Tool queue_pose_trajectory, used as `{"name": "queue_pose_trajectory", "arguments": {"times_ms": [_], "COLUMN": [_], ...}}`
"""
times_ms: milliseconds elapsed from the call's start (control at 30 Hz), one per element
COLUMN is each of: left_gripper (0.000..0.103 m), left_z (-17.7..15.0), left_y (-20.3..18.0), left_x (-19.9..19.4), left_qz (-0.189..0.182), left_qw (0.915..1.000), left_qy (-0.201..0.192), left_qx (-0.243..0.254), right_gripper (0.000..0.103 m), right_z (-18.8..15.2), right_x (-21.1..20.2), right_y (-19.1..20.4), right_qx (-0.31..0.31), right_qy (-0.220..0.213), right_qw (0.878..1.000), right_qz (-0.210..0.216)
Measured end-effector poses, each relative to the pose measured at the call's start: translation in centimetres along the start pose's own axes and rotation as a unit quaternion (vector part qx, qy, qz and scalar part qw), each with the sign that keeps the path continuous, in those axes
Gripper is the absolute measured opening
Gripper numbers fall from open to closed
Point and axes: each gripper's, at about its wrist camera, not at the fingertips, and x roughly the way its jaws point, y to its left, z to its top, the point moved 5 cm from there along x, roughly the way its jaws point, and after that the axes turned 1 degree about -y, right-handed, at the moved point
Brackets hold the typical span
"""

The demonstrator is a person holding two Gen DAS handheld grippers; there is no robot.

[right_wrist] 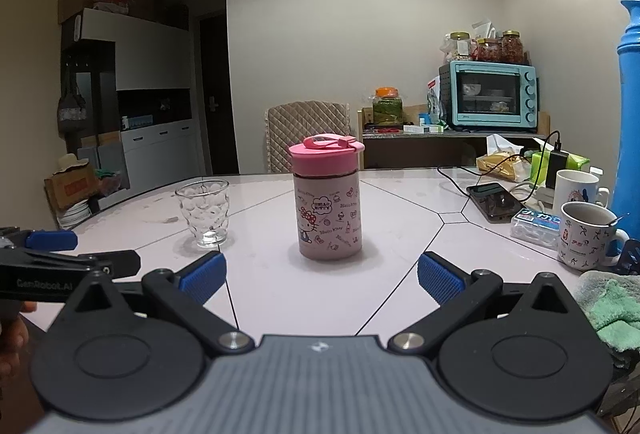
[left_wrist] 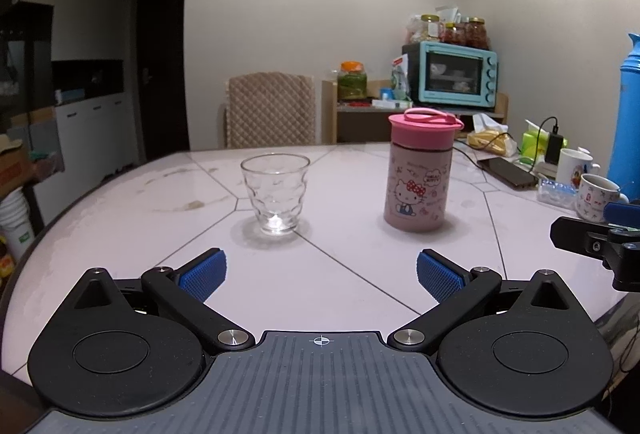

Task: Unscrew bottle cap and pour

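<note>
Reading "Hello Kitty", the bottle (right_wrist: 329, 211) stands capped (pink); both grippers (left_wrist: 321, 274) (right_wrist: 321, 276) spread, empty.

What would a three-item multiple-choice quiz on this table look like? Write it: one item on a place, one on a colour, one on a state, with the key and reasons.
1. Where does the clear glass tumbler stand relative to the Hello Kitty bottle, seen from the right wrist camera?
A. To its left
B. To its right
C. On top of it

2. What colour is the bottle's cap?
A. Blue
B. Pink
C. Green

3. What state is the left gripper in?
A. Shut on the cap
B. Shut on the tumbler
C. Open, holding nothing

Key: 1 A, the tumbler sits left of the bottle, apart from it on the table. 2 B, the cap screwed onto the bottle is pink. 3 C, its blue pads are spread wide with only tabletop between them; the right gripper stands the same way.
</note>
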Motion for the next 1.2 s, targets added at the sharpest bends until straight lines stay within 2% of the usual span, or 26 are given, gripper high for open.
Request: {"name": "queue_pose_trajectory", "arguments": {"times_ms": [267, 433, 1200], "left_gripper": [0.103, 0.103, 0.103], "left_z": [-0.1, -0.1, 0.0], "left_y": [-0.2, -0.3, -1.0], "left_x": [-0.5, 0.7, 0.6], "left_qz": [-0.006, -0.009, -0.008], "left_qw": [1.0, 0.9999, 1.0], "left_qy": [-0.007, 0.004, 0.005], "left_qx": [-0.003, -0.004, -0.002], "right_gripper": [0.103, 0.103, 0.103], "right_z": [0.1, 0.1, 0.2], "right_x": [-0.1, 0.2, 0.1], "right_y": [0.0, -0.2, -0.2], "right_qx": [0.0, 0.002, 0.002], "right_qy": [-0.004, -0.003, -0.005], "right_qw": [1.0, 1.0, 1.0], "right_qz": [0.0, 0.0, -0.003]}}
